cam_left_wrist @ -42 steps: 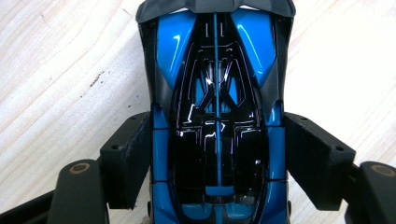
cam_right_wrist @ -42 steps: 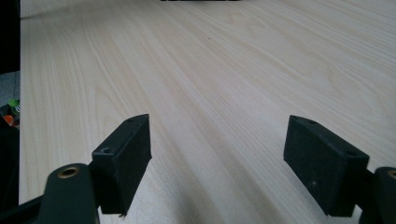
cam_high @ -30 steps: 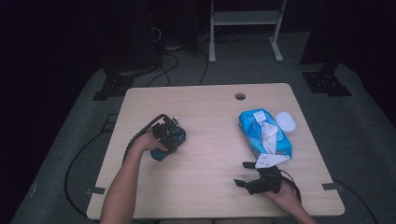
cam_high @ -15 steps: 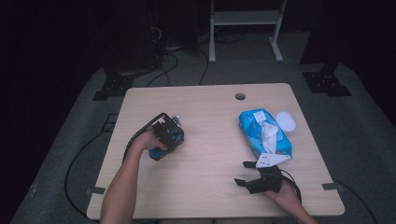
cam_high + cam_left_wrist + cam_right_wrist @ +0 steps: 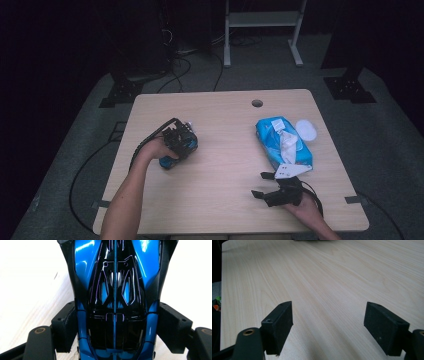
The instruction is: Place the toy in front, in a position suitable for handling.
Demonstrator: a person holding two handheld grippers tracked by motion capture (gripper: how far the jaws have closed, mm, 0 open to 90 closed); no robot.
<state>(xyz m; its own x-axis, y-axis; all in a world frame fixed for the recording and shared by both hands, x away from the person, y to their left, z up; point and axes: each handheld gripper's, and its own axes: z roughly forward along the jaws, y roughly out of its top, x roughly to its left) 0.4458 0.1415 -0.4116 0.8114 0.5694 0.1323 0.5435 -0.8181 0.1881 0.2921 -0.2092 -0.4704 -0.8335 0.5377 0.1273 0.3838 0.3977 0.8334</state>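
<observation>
A glossy blue and black toy car (image 5: 115,270) sits between the pads of my left gripper (image 5: 116,327), which press on both of its sides. From above, the left gripper (image 5: 177,142) is over the table's left half, with the car's blue body (image 5: 167,162) showing under the hand. My right gripper (image 5: 259,185) rests low near the front right of the table. Its jaws (image 5: 328,320) stand wide open over bare wood with nothing between them.
A blue pack of wipes (image 5: 280,142) with a white sheet pulled up lies at the right, with a round white lid (image 5: 306,130) beside it. The light wooden table (image 5: 225,200) has a cable hole (image 5: 257,103) near its far edge. Cables trail off the left side.
My left gripper has risen a little with the toy car in it. The right gripper has stayed where it was.
</observation>
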